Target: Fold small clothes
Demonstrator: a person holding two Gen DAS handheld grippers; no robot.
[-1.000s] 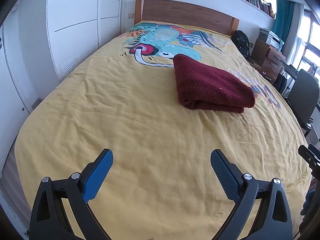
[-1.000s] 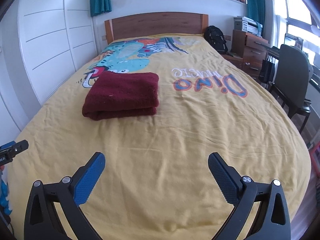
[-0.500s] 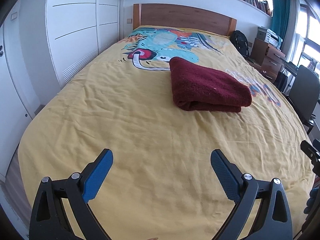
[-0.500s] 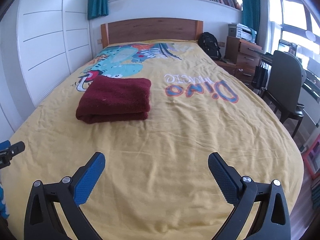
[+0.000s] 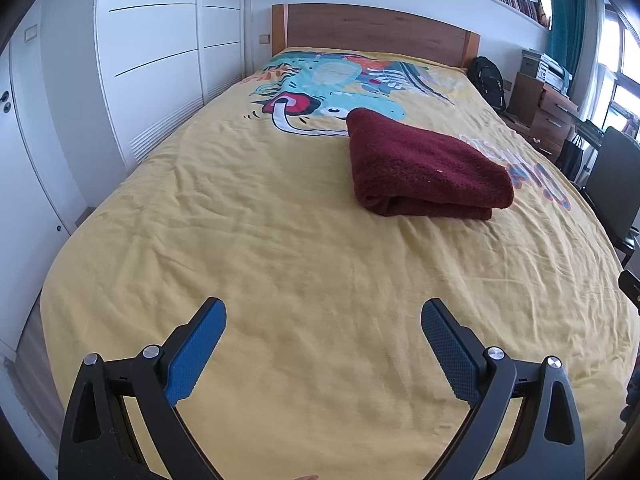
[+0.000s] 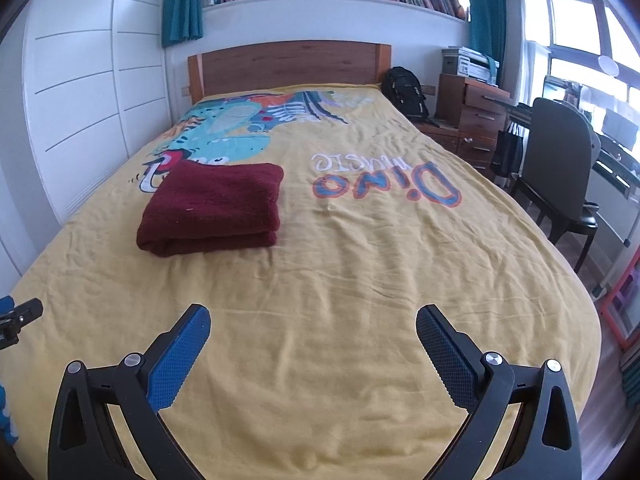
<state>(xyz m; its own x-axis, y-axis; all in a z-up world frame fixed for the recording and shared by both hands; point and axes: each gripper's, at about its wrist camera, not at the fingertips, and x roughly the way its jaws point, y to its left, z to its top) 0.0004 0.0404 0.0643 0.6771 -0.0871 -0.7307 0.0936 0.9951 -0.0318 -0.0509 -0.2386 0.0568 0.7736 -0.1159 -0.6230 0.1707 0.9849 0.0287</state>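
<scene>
A dark red folded cloth (image 5: 424, 168) lies in a neat thick rectangle on the yellow bedspread (image 5: 280, 240), near the bed's middle. It also shows in the right wrist view as the folded cloth (image 6: 212, 208), left of centre. My left gripper (image 5: 322, 320) is open and empty, held well short of the cloth over the foot of the bed. My right gripper (image 6: 312, 326) is open and empty too, just as far back. A bit of the left gripper (image 6: 18, 320) pokes in at the right wrist view's left edge.
White wardrobe doors (image 5: 140, 80) run along the bed's left side. A wooden headboard (image 6: 288, 66) stands at the far end. To the right are a black backpack (image 6: 404, 92), a wooden drawer unit (image 6: 476, 116) and a dark chair (image 6: 560, 168).
Both grippers have drawn back and risen from the bed, so the folded cloth looks smaller and farther away. The cloth itself has not moved. Both grippers stay open.
</scene>
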